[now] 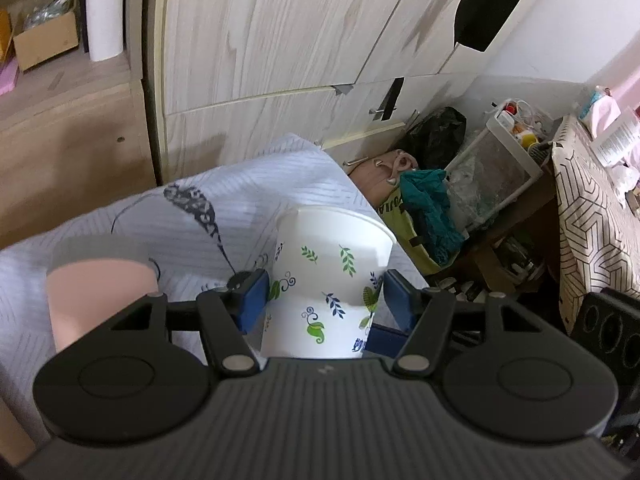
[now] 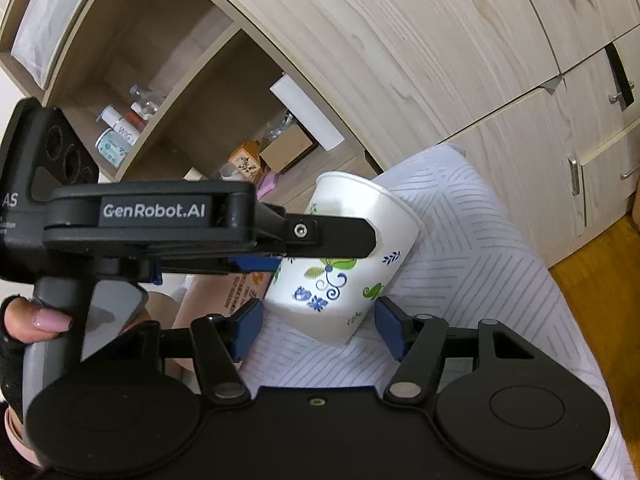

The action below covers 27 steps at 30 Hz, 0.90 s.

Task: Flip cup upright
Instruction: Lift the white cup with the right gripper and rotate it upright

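A white paper cup [image 1: 324, 280] printed with green and blue leaves sits between the blue pads of my left gripper [image 1: 325, 298], which is shut on its sides. The cup's wide end points up and away, above a white striped cloth [image 1: 132, 220]. In the right wrist view the same cup [image 2: 348, 264] is held tilted by the left gripper's black finger [image 2: 328, 238]. My right gripper [image 2: 316, 324] is open, its blue pads either side of the cup's narrow base, not touching it.
A pink cup [image 1: 96, 300] stands on the cloth at the left. Wooden cabinet doors [image 1: 280, 32] rise behind. Open shelves [image 2: 160, 100] hold bottles and boxes. A cluttered corner with bags and a plastic bin [image 1: 492, 160] lies to the right.
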Motion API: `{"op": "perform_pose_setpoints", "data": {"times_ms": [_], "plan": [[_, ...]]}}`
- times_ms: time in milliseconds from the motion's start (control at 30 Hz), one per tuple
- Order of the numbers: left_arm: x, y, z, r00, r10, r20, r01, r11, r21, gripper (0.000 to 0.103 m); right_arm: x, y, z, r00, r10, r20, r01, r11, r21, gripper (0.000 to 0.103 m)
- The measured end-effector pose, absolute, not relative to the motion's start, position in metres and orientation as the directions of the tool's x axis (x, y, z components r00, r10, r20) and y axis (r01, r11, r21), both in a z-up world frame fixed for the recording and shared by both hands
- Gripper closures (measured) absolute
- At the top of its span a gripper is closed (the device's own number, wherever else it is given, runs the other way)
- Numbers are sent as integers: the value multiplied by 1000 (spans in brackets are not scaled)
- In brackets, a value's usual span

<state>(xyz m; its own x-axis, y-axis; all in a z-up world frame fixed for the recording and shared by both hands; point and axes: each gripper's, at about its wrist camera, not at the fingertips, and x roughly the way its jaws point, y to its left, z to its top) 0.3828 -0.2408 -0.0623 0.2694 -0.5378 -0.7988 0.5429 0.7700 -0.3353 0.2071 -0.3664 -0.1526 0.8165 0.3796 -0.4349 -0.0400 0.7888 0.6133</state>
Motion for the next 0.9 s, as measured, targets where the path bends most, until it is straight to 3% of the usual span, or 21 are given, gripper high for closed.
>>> {"op": "perform_pose_setpoints", "data": {"times_ms": [33, 100, 200, 900], "plan": [[380, -240, -62, 265, -537, -801, 540, 770, -338, 42, 208, -366, -151, 814, 390, -431, -45, 781, 623, 26], [375, -239, -62, 267, -532, -804, 538, 774, -334, 42, 206, -368, -151, 809, 410, -422, -51, 763, 644, 25], [367, -238, -60, 271, -525, -806, 539, 777, -325, 42, 204, -365, -151, 805, 393, -444, -37, 780, 624, 32], [266, -178, -48, 274, -571, -774, 581, 739, -340, 43, 130, -313, -138, 743, 449, -496, -196, 855, 480, 33]]}}
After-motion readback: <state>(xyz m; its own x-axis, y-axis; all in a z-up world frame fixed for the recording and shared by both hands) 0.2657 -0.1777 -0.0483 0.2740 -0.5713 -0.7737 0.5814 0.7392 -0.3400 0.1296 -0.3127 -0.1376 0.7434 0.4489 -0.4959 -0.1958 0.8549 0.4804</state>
